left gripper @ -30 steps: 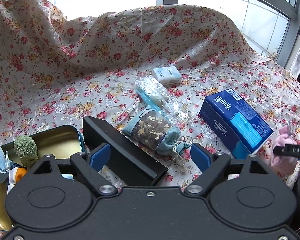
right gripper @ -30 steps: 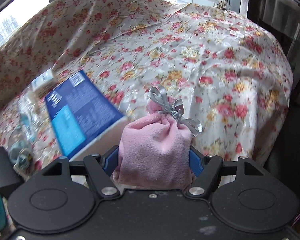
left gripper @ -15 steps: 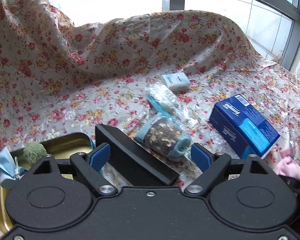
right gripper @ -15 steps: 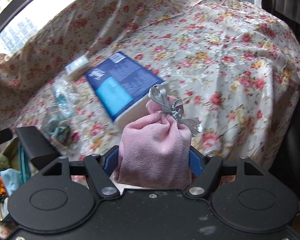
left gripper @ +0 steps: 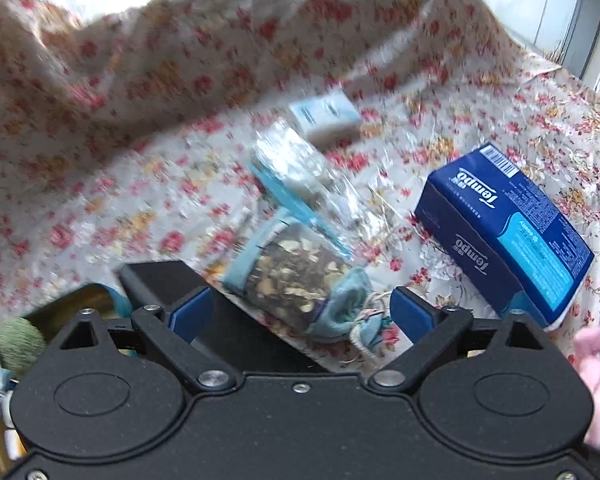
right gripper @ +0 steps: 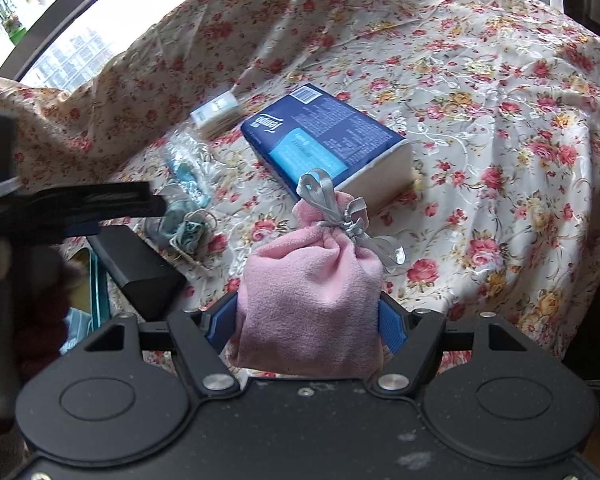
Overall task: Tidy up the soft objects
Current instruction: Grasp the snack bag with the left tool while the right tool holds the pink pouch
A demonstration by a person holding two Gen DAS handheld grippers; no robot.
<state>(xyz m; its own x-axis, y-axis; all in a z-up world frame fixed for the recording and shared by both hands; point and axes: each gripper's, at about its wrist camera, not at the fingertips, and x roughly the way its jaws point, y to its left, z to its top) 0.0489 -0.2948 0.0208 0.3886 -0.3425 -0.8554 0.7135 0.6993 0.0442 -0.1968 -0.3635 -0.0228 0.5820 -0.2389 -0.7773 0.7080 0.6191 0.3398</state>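
Note:
My right gripper (right gripper: 307, 320) is shut on a pink cloth pouch (right gripper: 312, 292) tied with a silver ribbon, held above the floral cloth. The pouch also shows at the right edge of the left wrist view (left gripper: 598, 384). My left gripper (left gripper: 300, 314) is open and empty, just above a brown-and-blue drawstring pouch (left gripper: 300, 280) lying on the cloth; that pouch shows in the right wrist view (right gripper: 186, 232). A gold tin (left gripper: 72, 300) at the lower left holds a green fuzzy ball (left gripper: 20, 338) and other soft items.
A blue Tempo tissue box (left gripper: 508, 236) lies to the right, also in the right wrist view (right gripper: 324, 140). A clear plastic packet (left gripper: 300, 172) and a small white pack (left gripper: 324, 118) lie beyond. A black box (right gripper: 140, 268) sits beside the tin. The floral cloth rises behind.
My left gripper has moved forward and low over the drawstring pouch. My right gripper, still holding the pink pouch, has swung left toward the tin.

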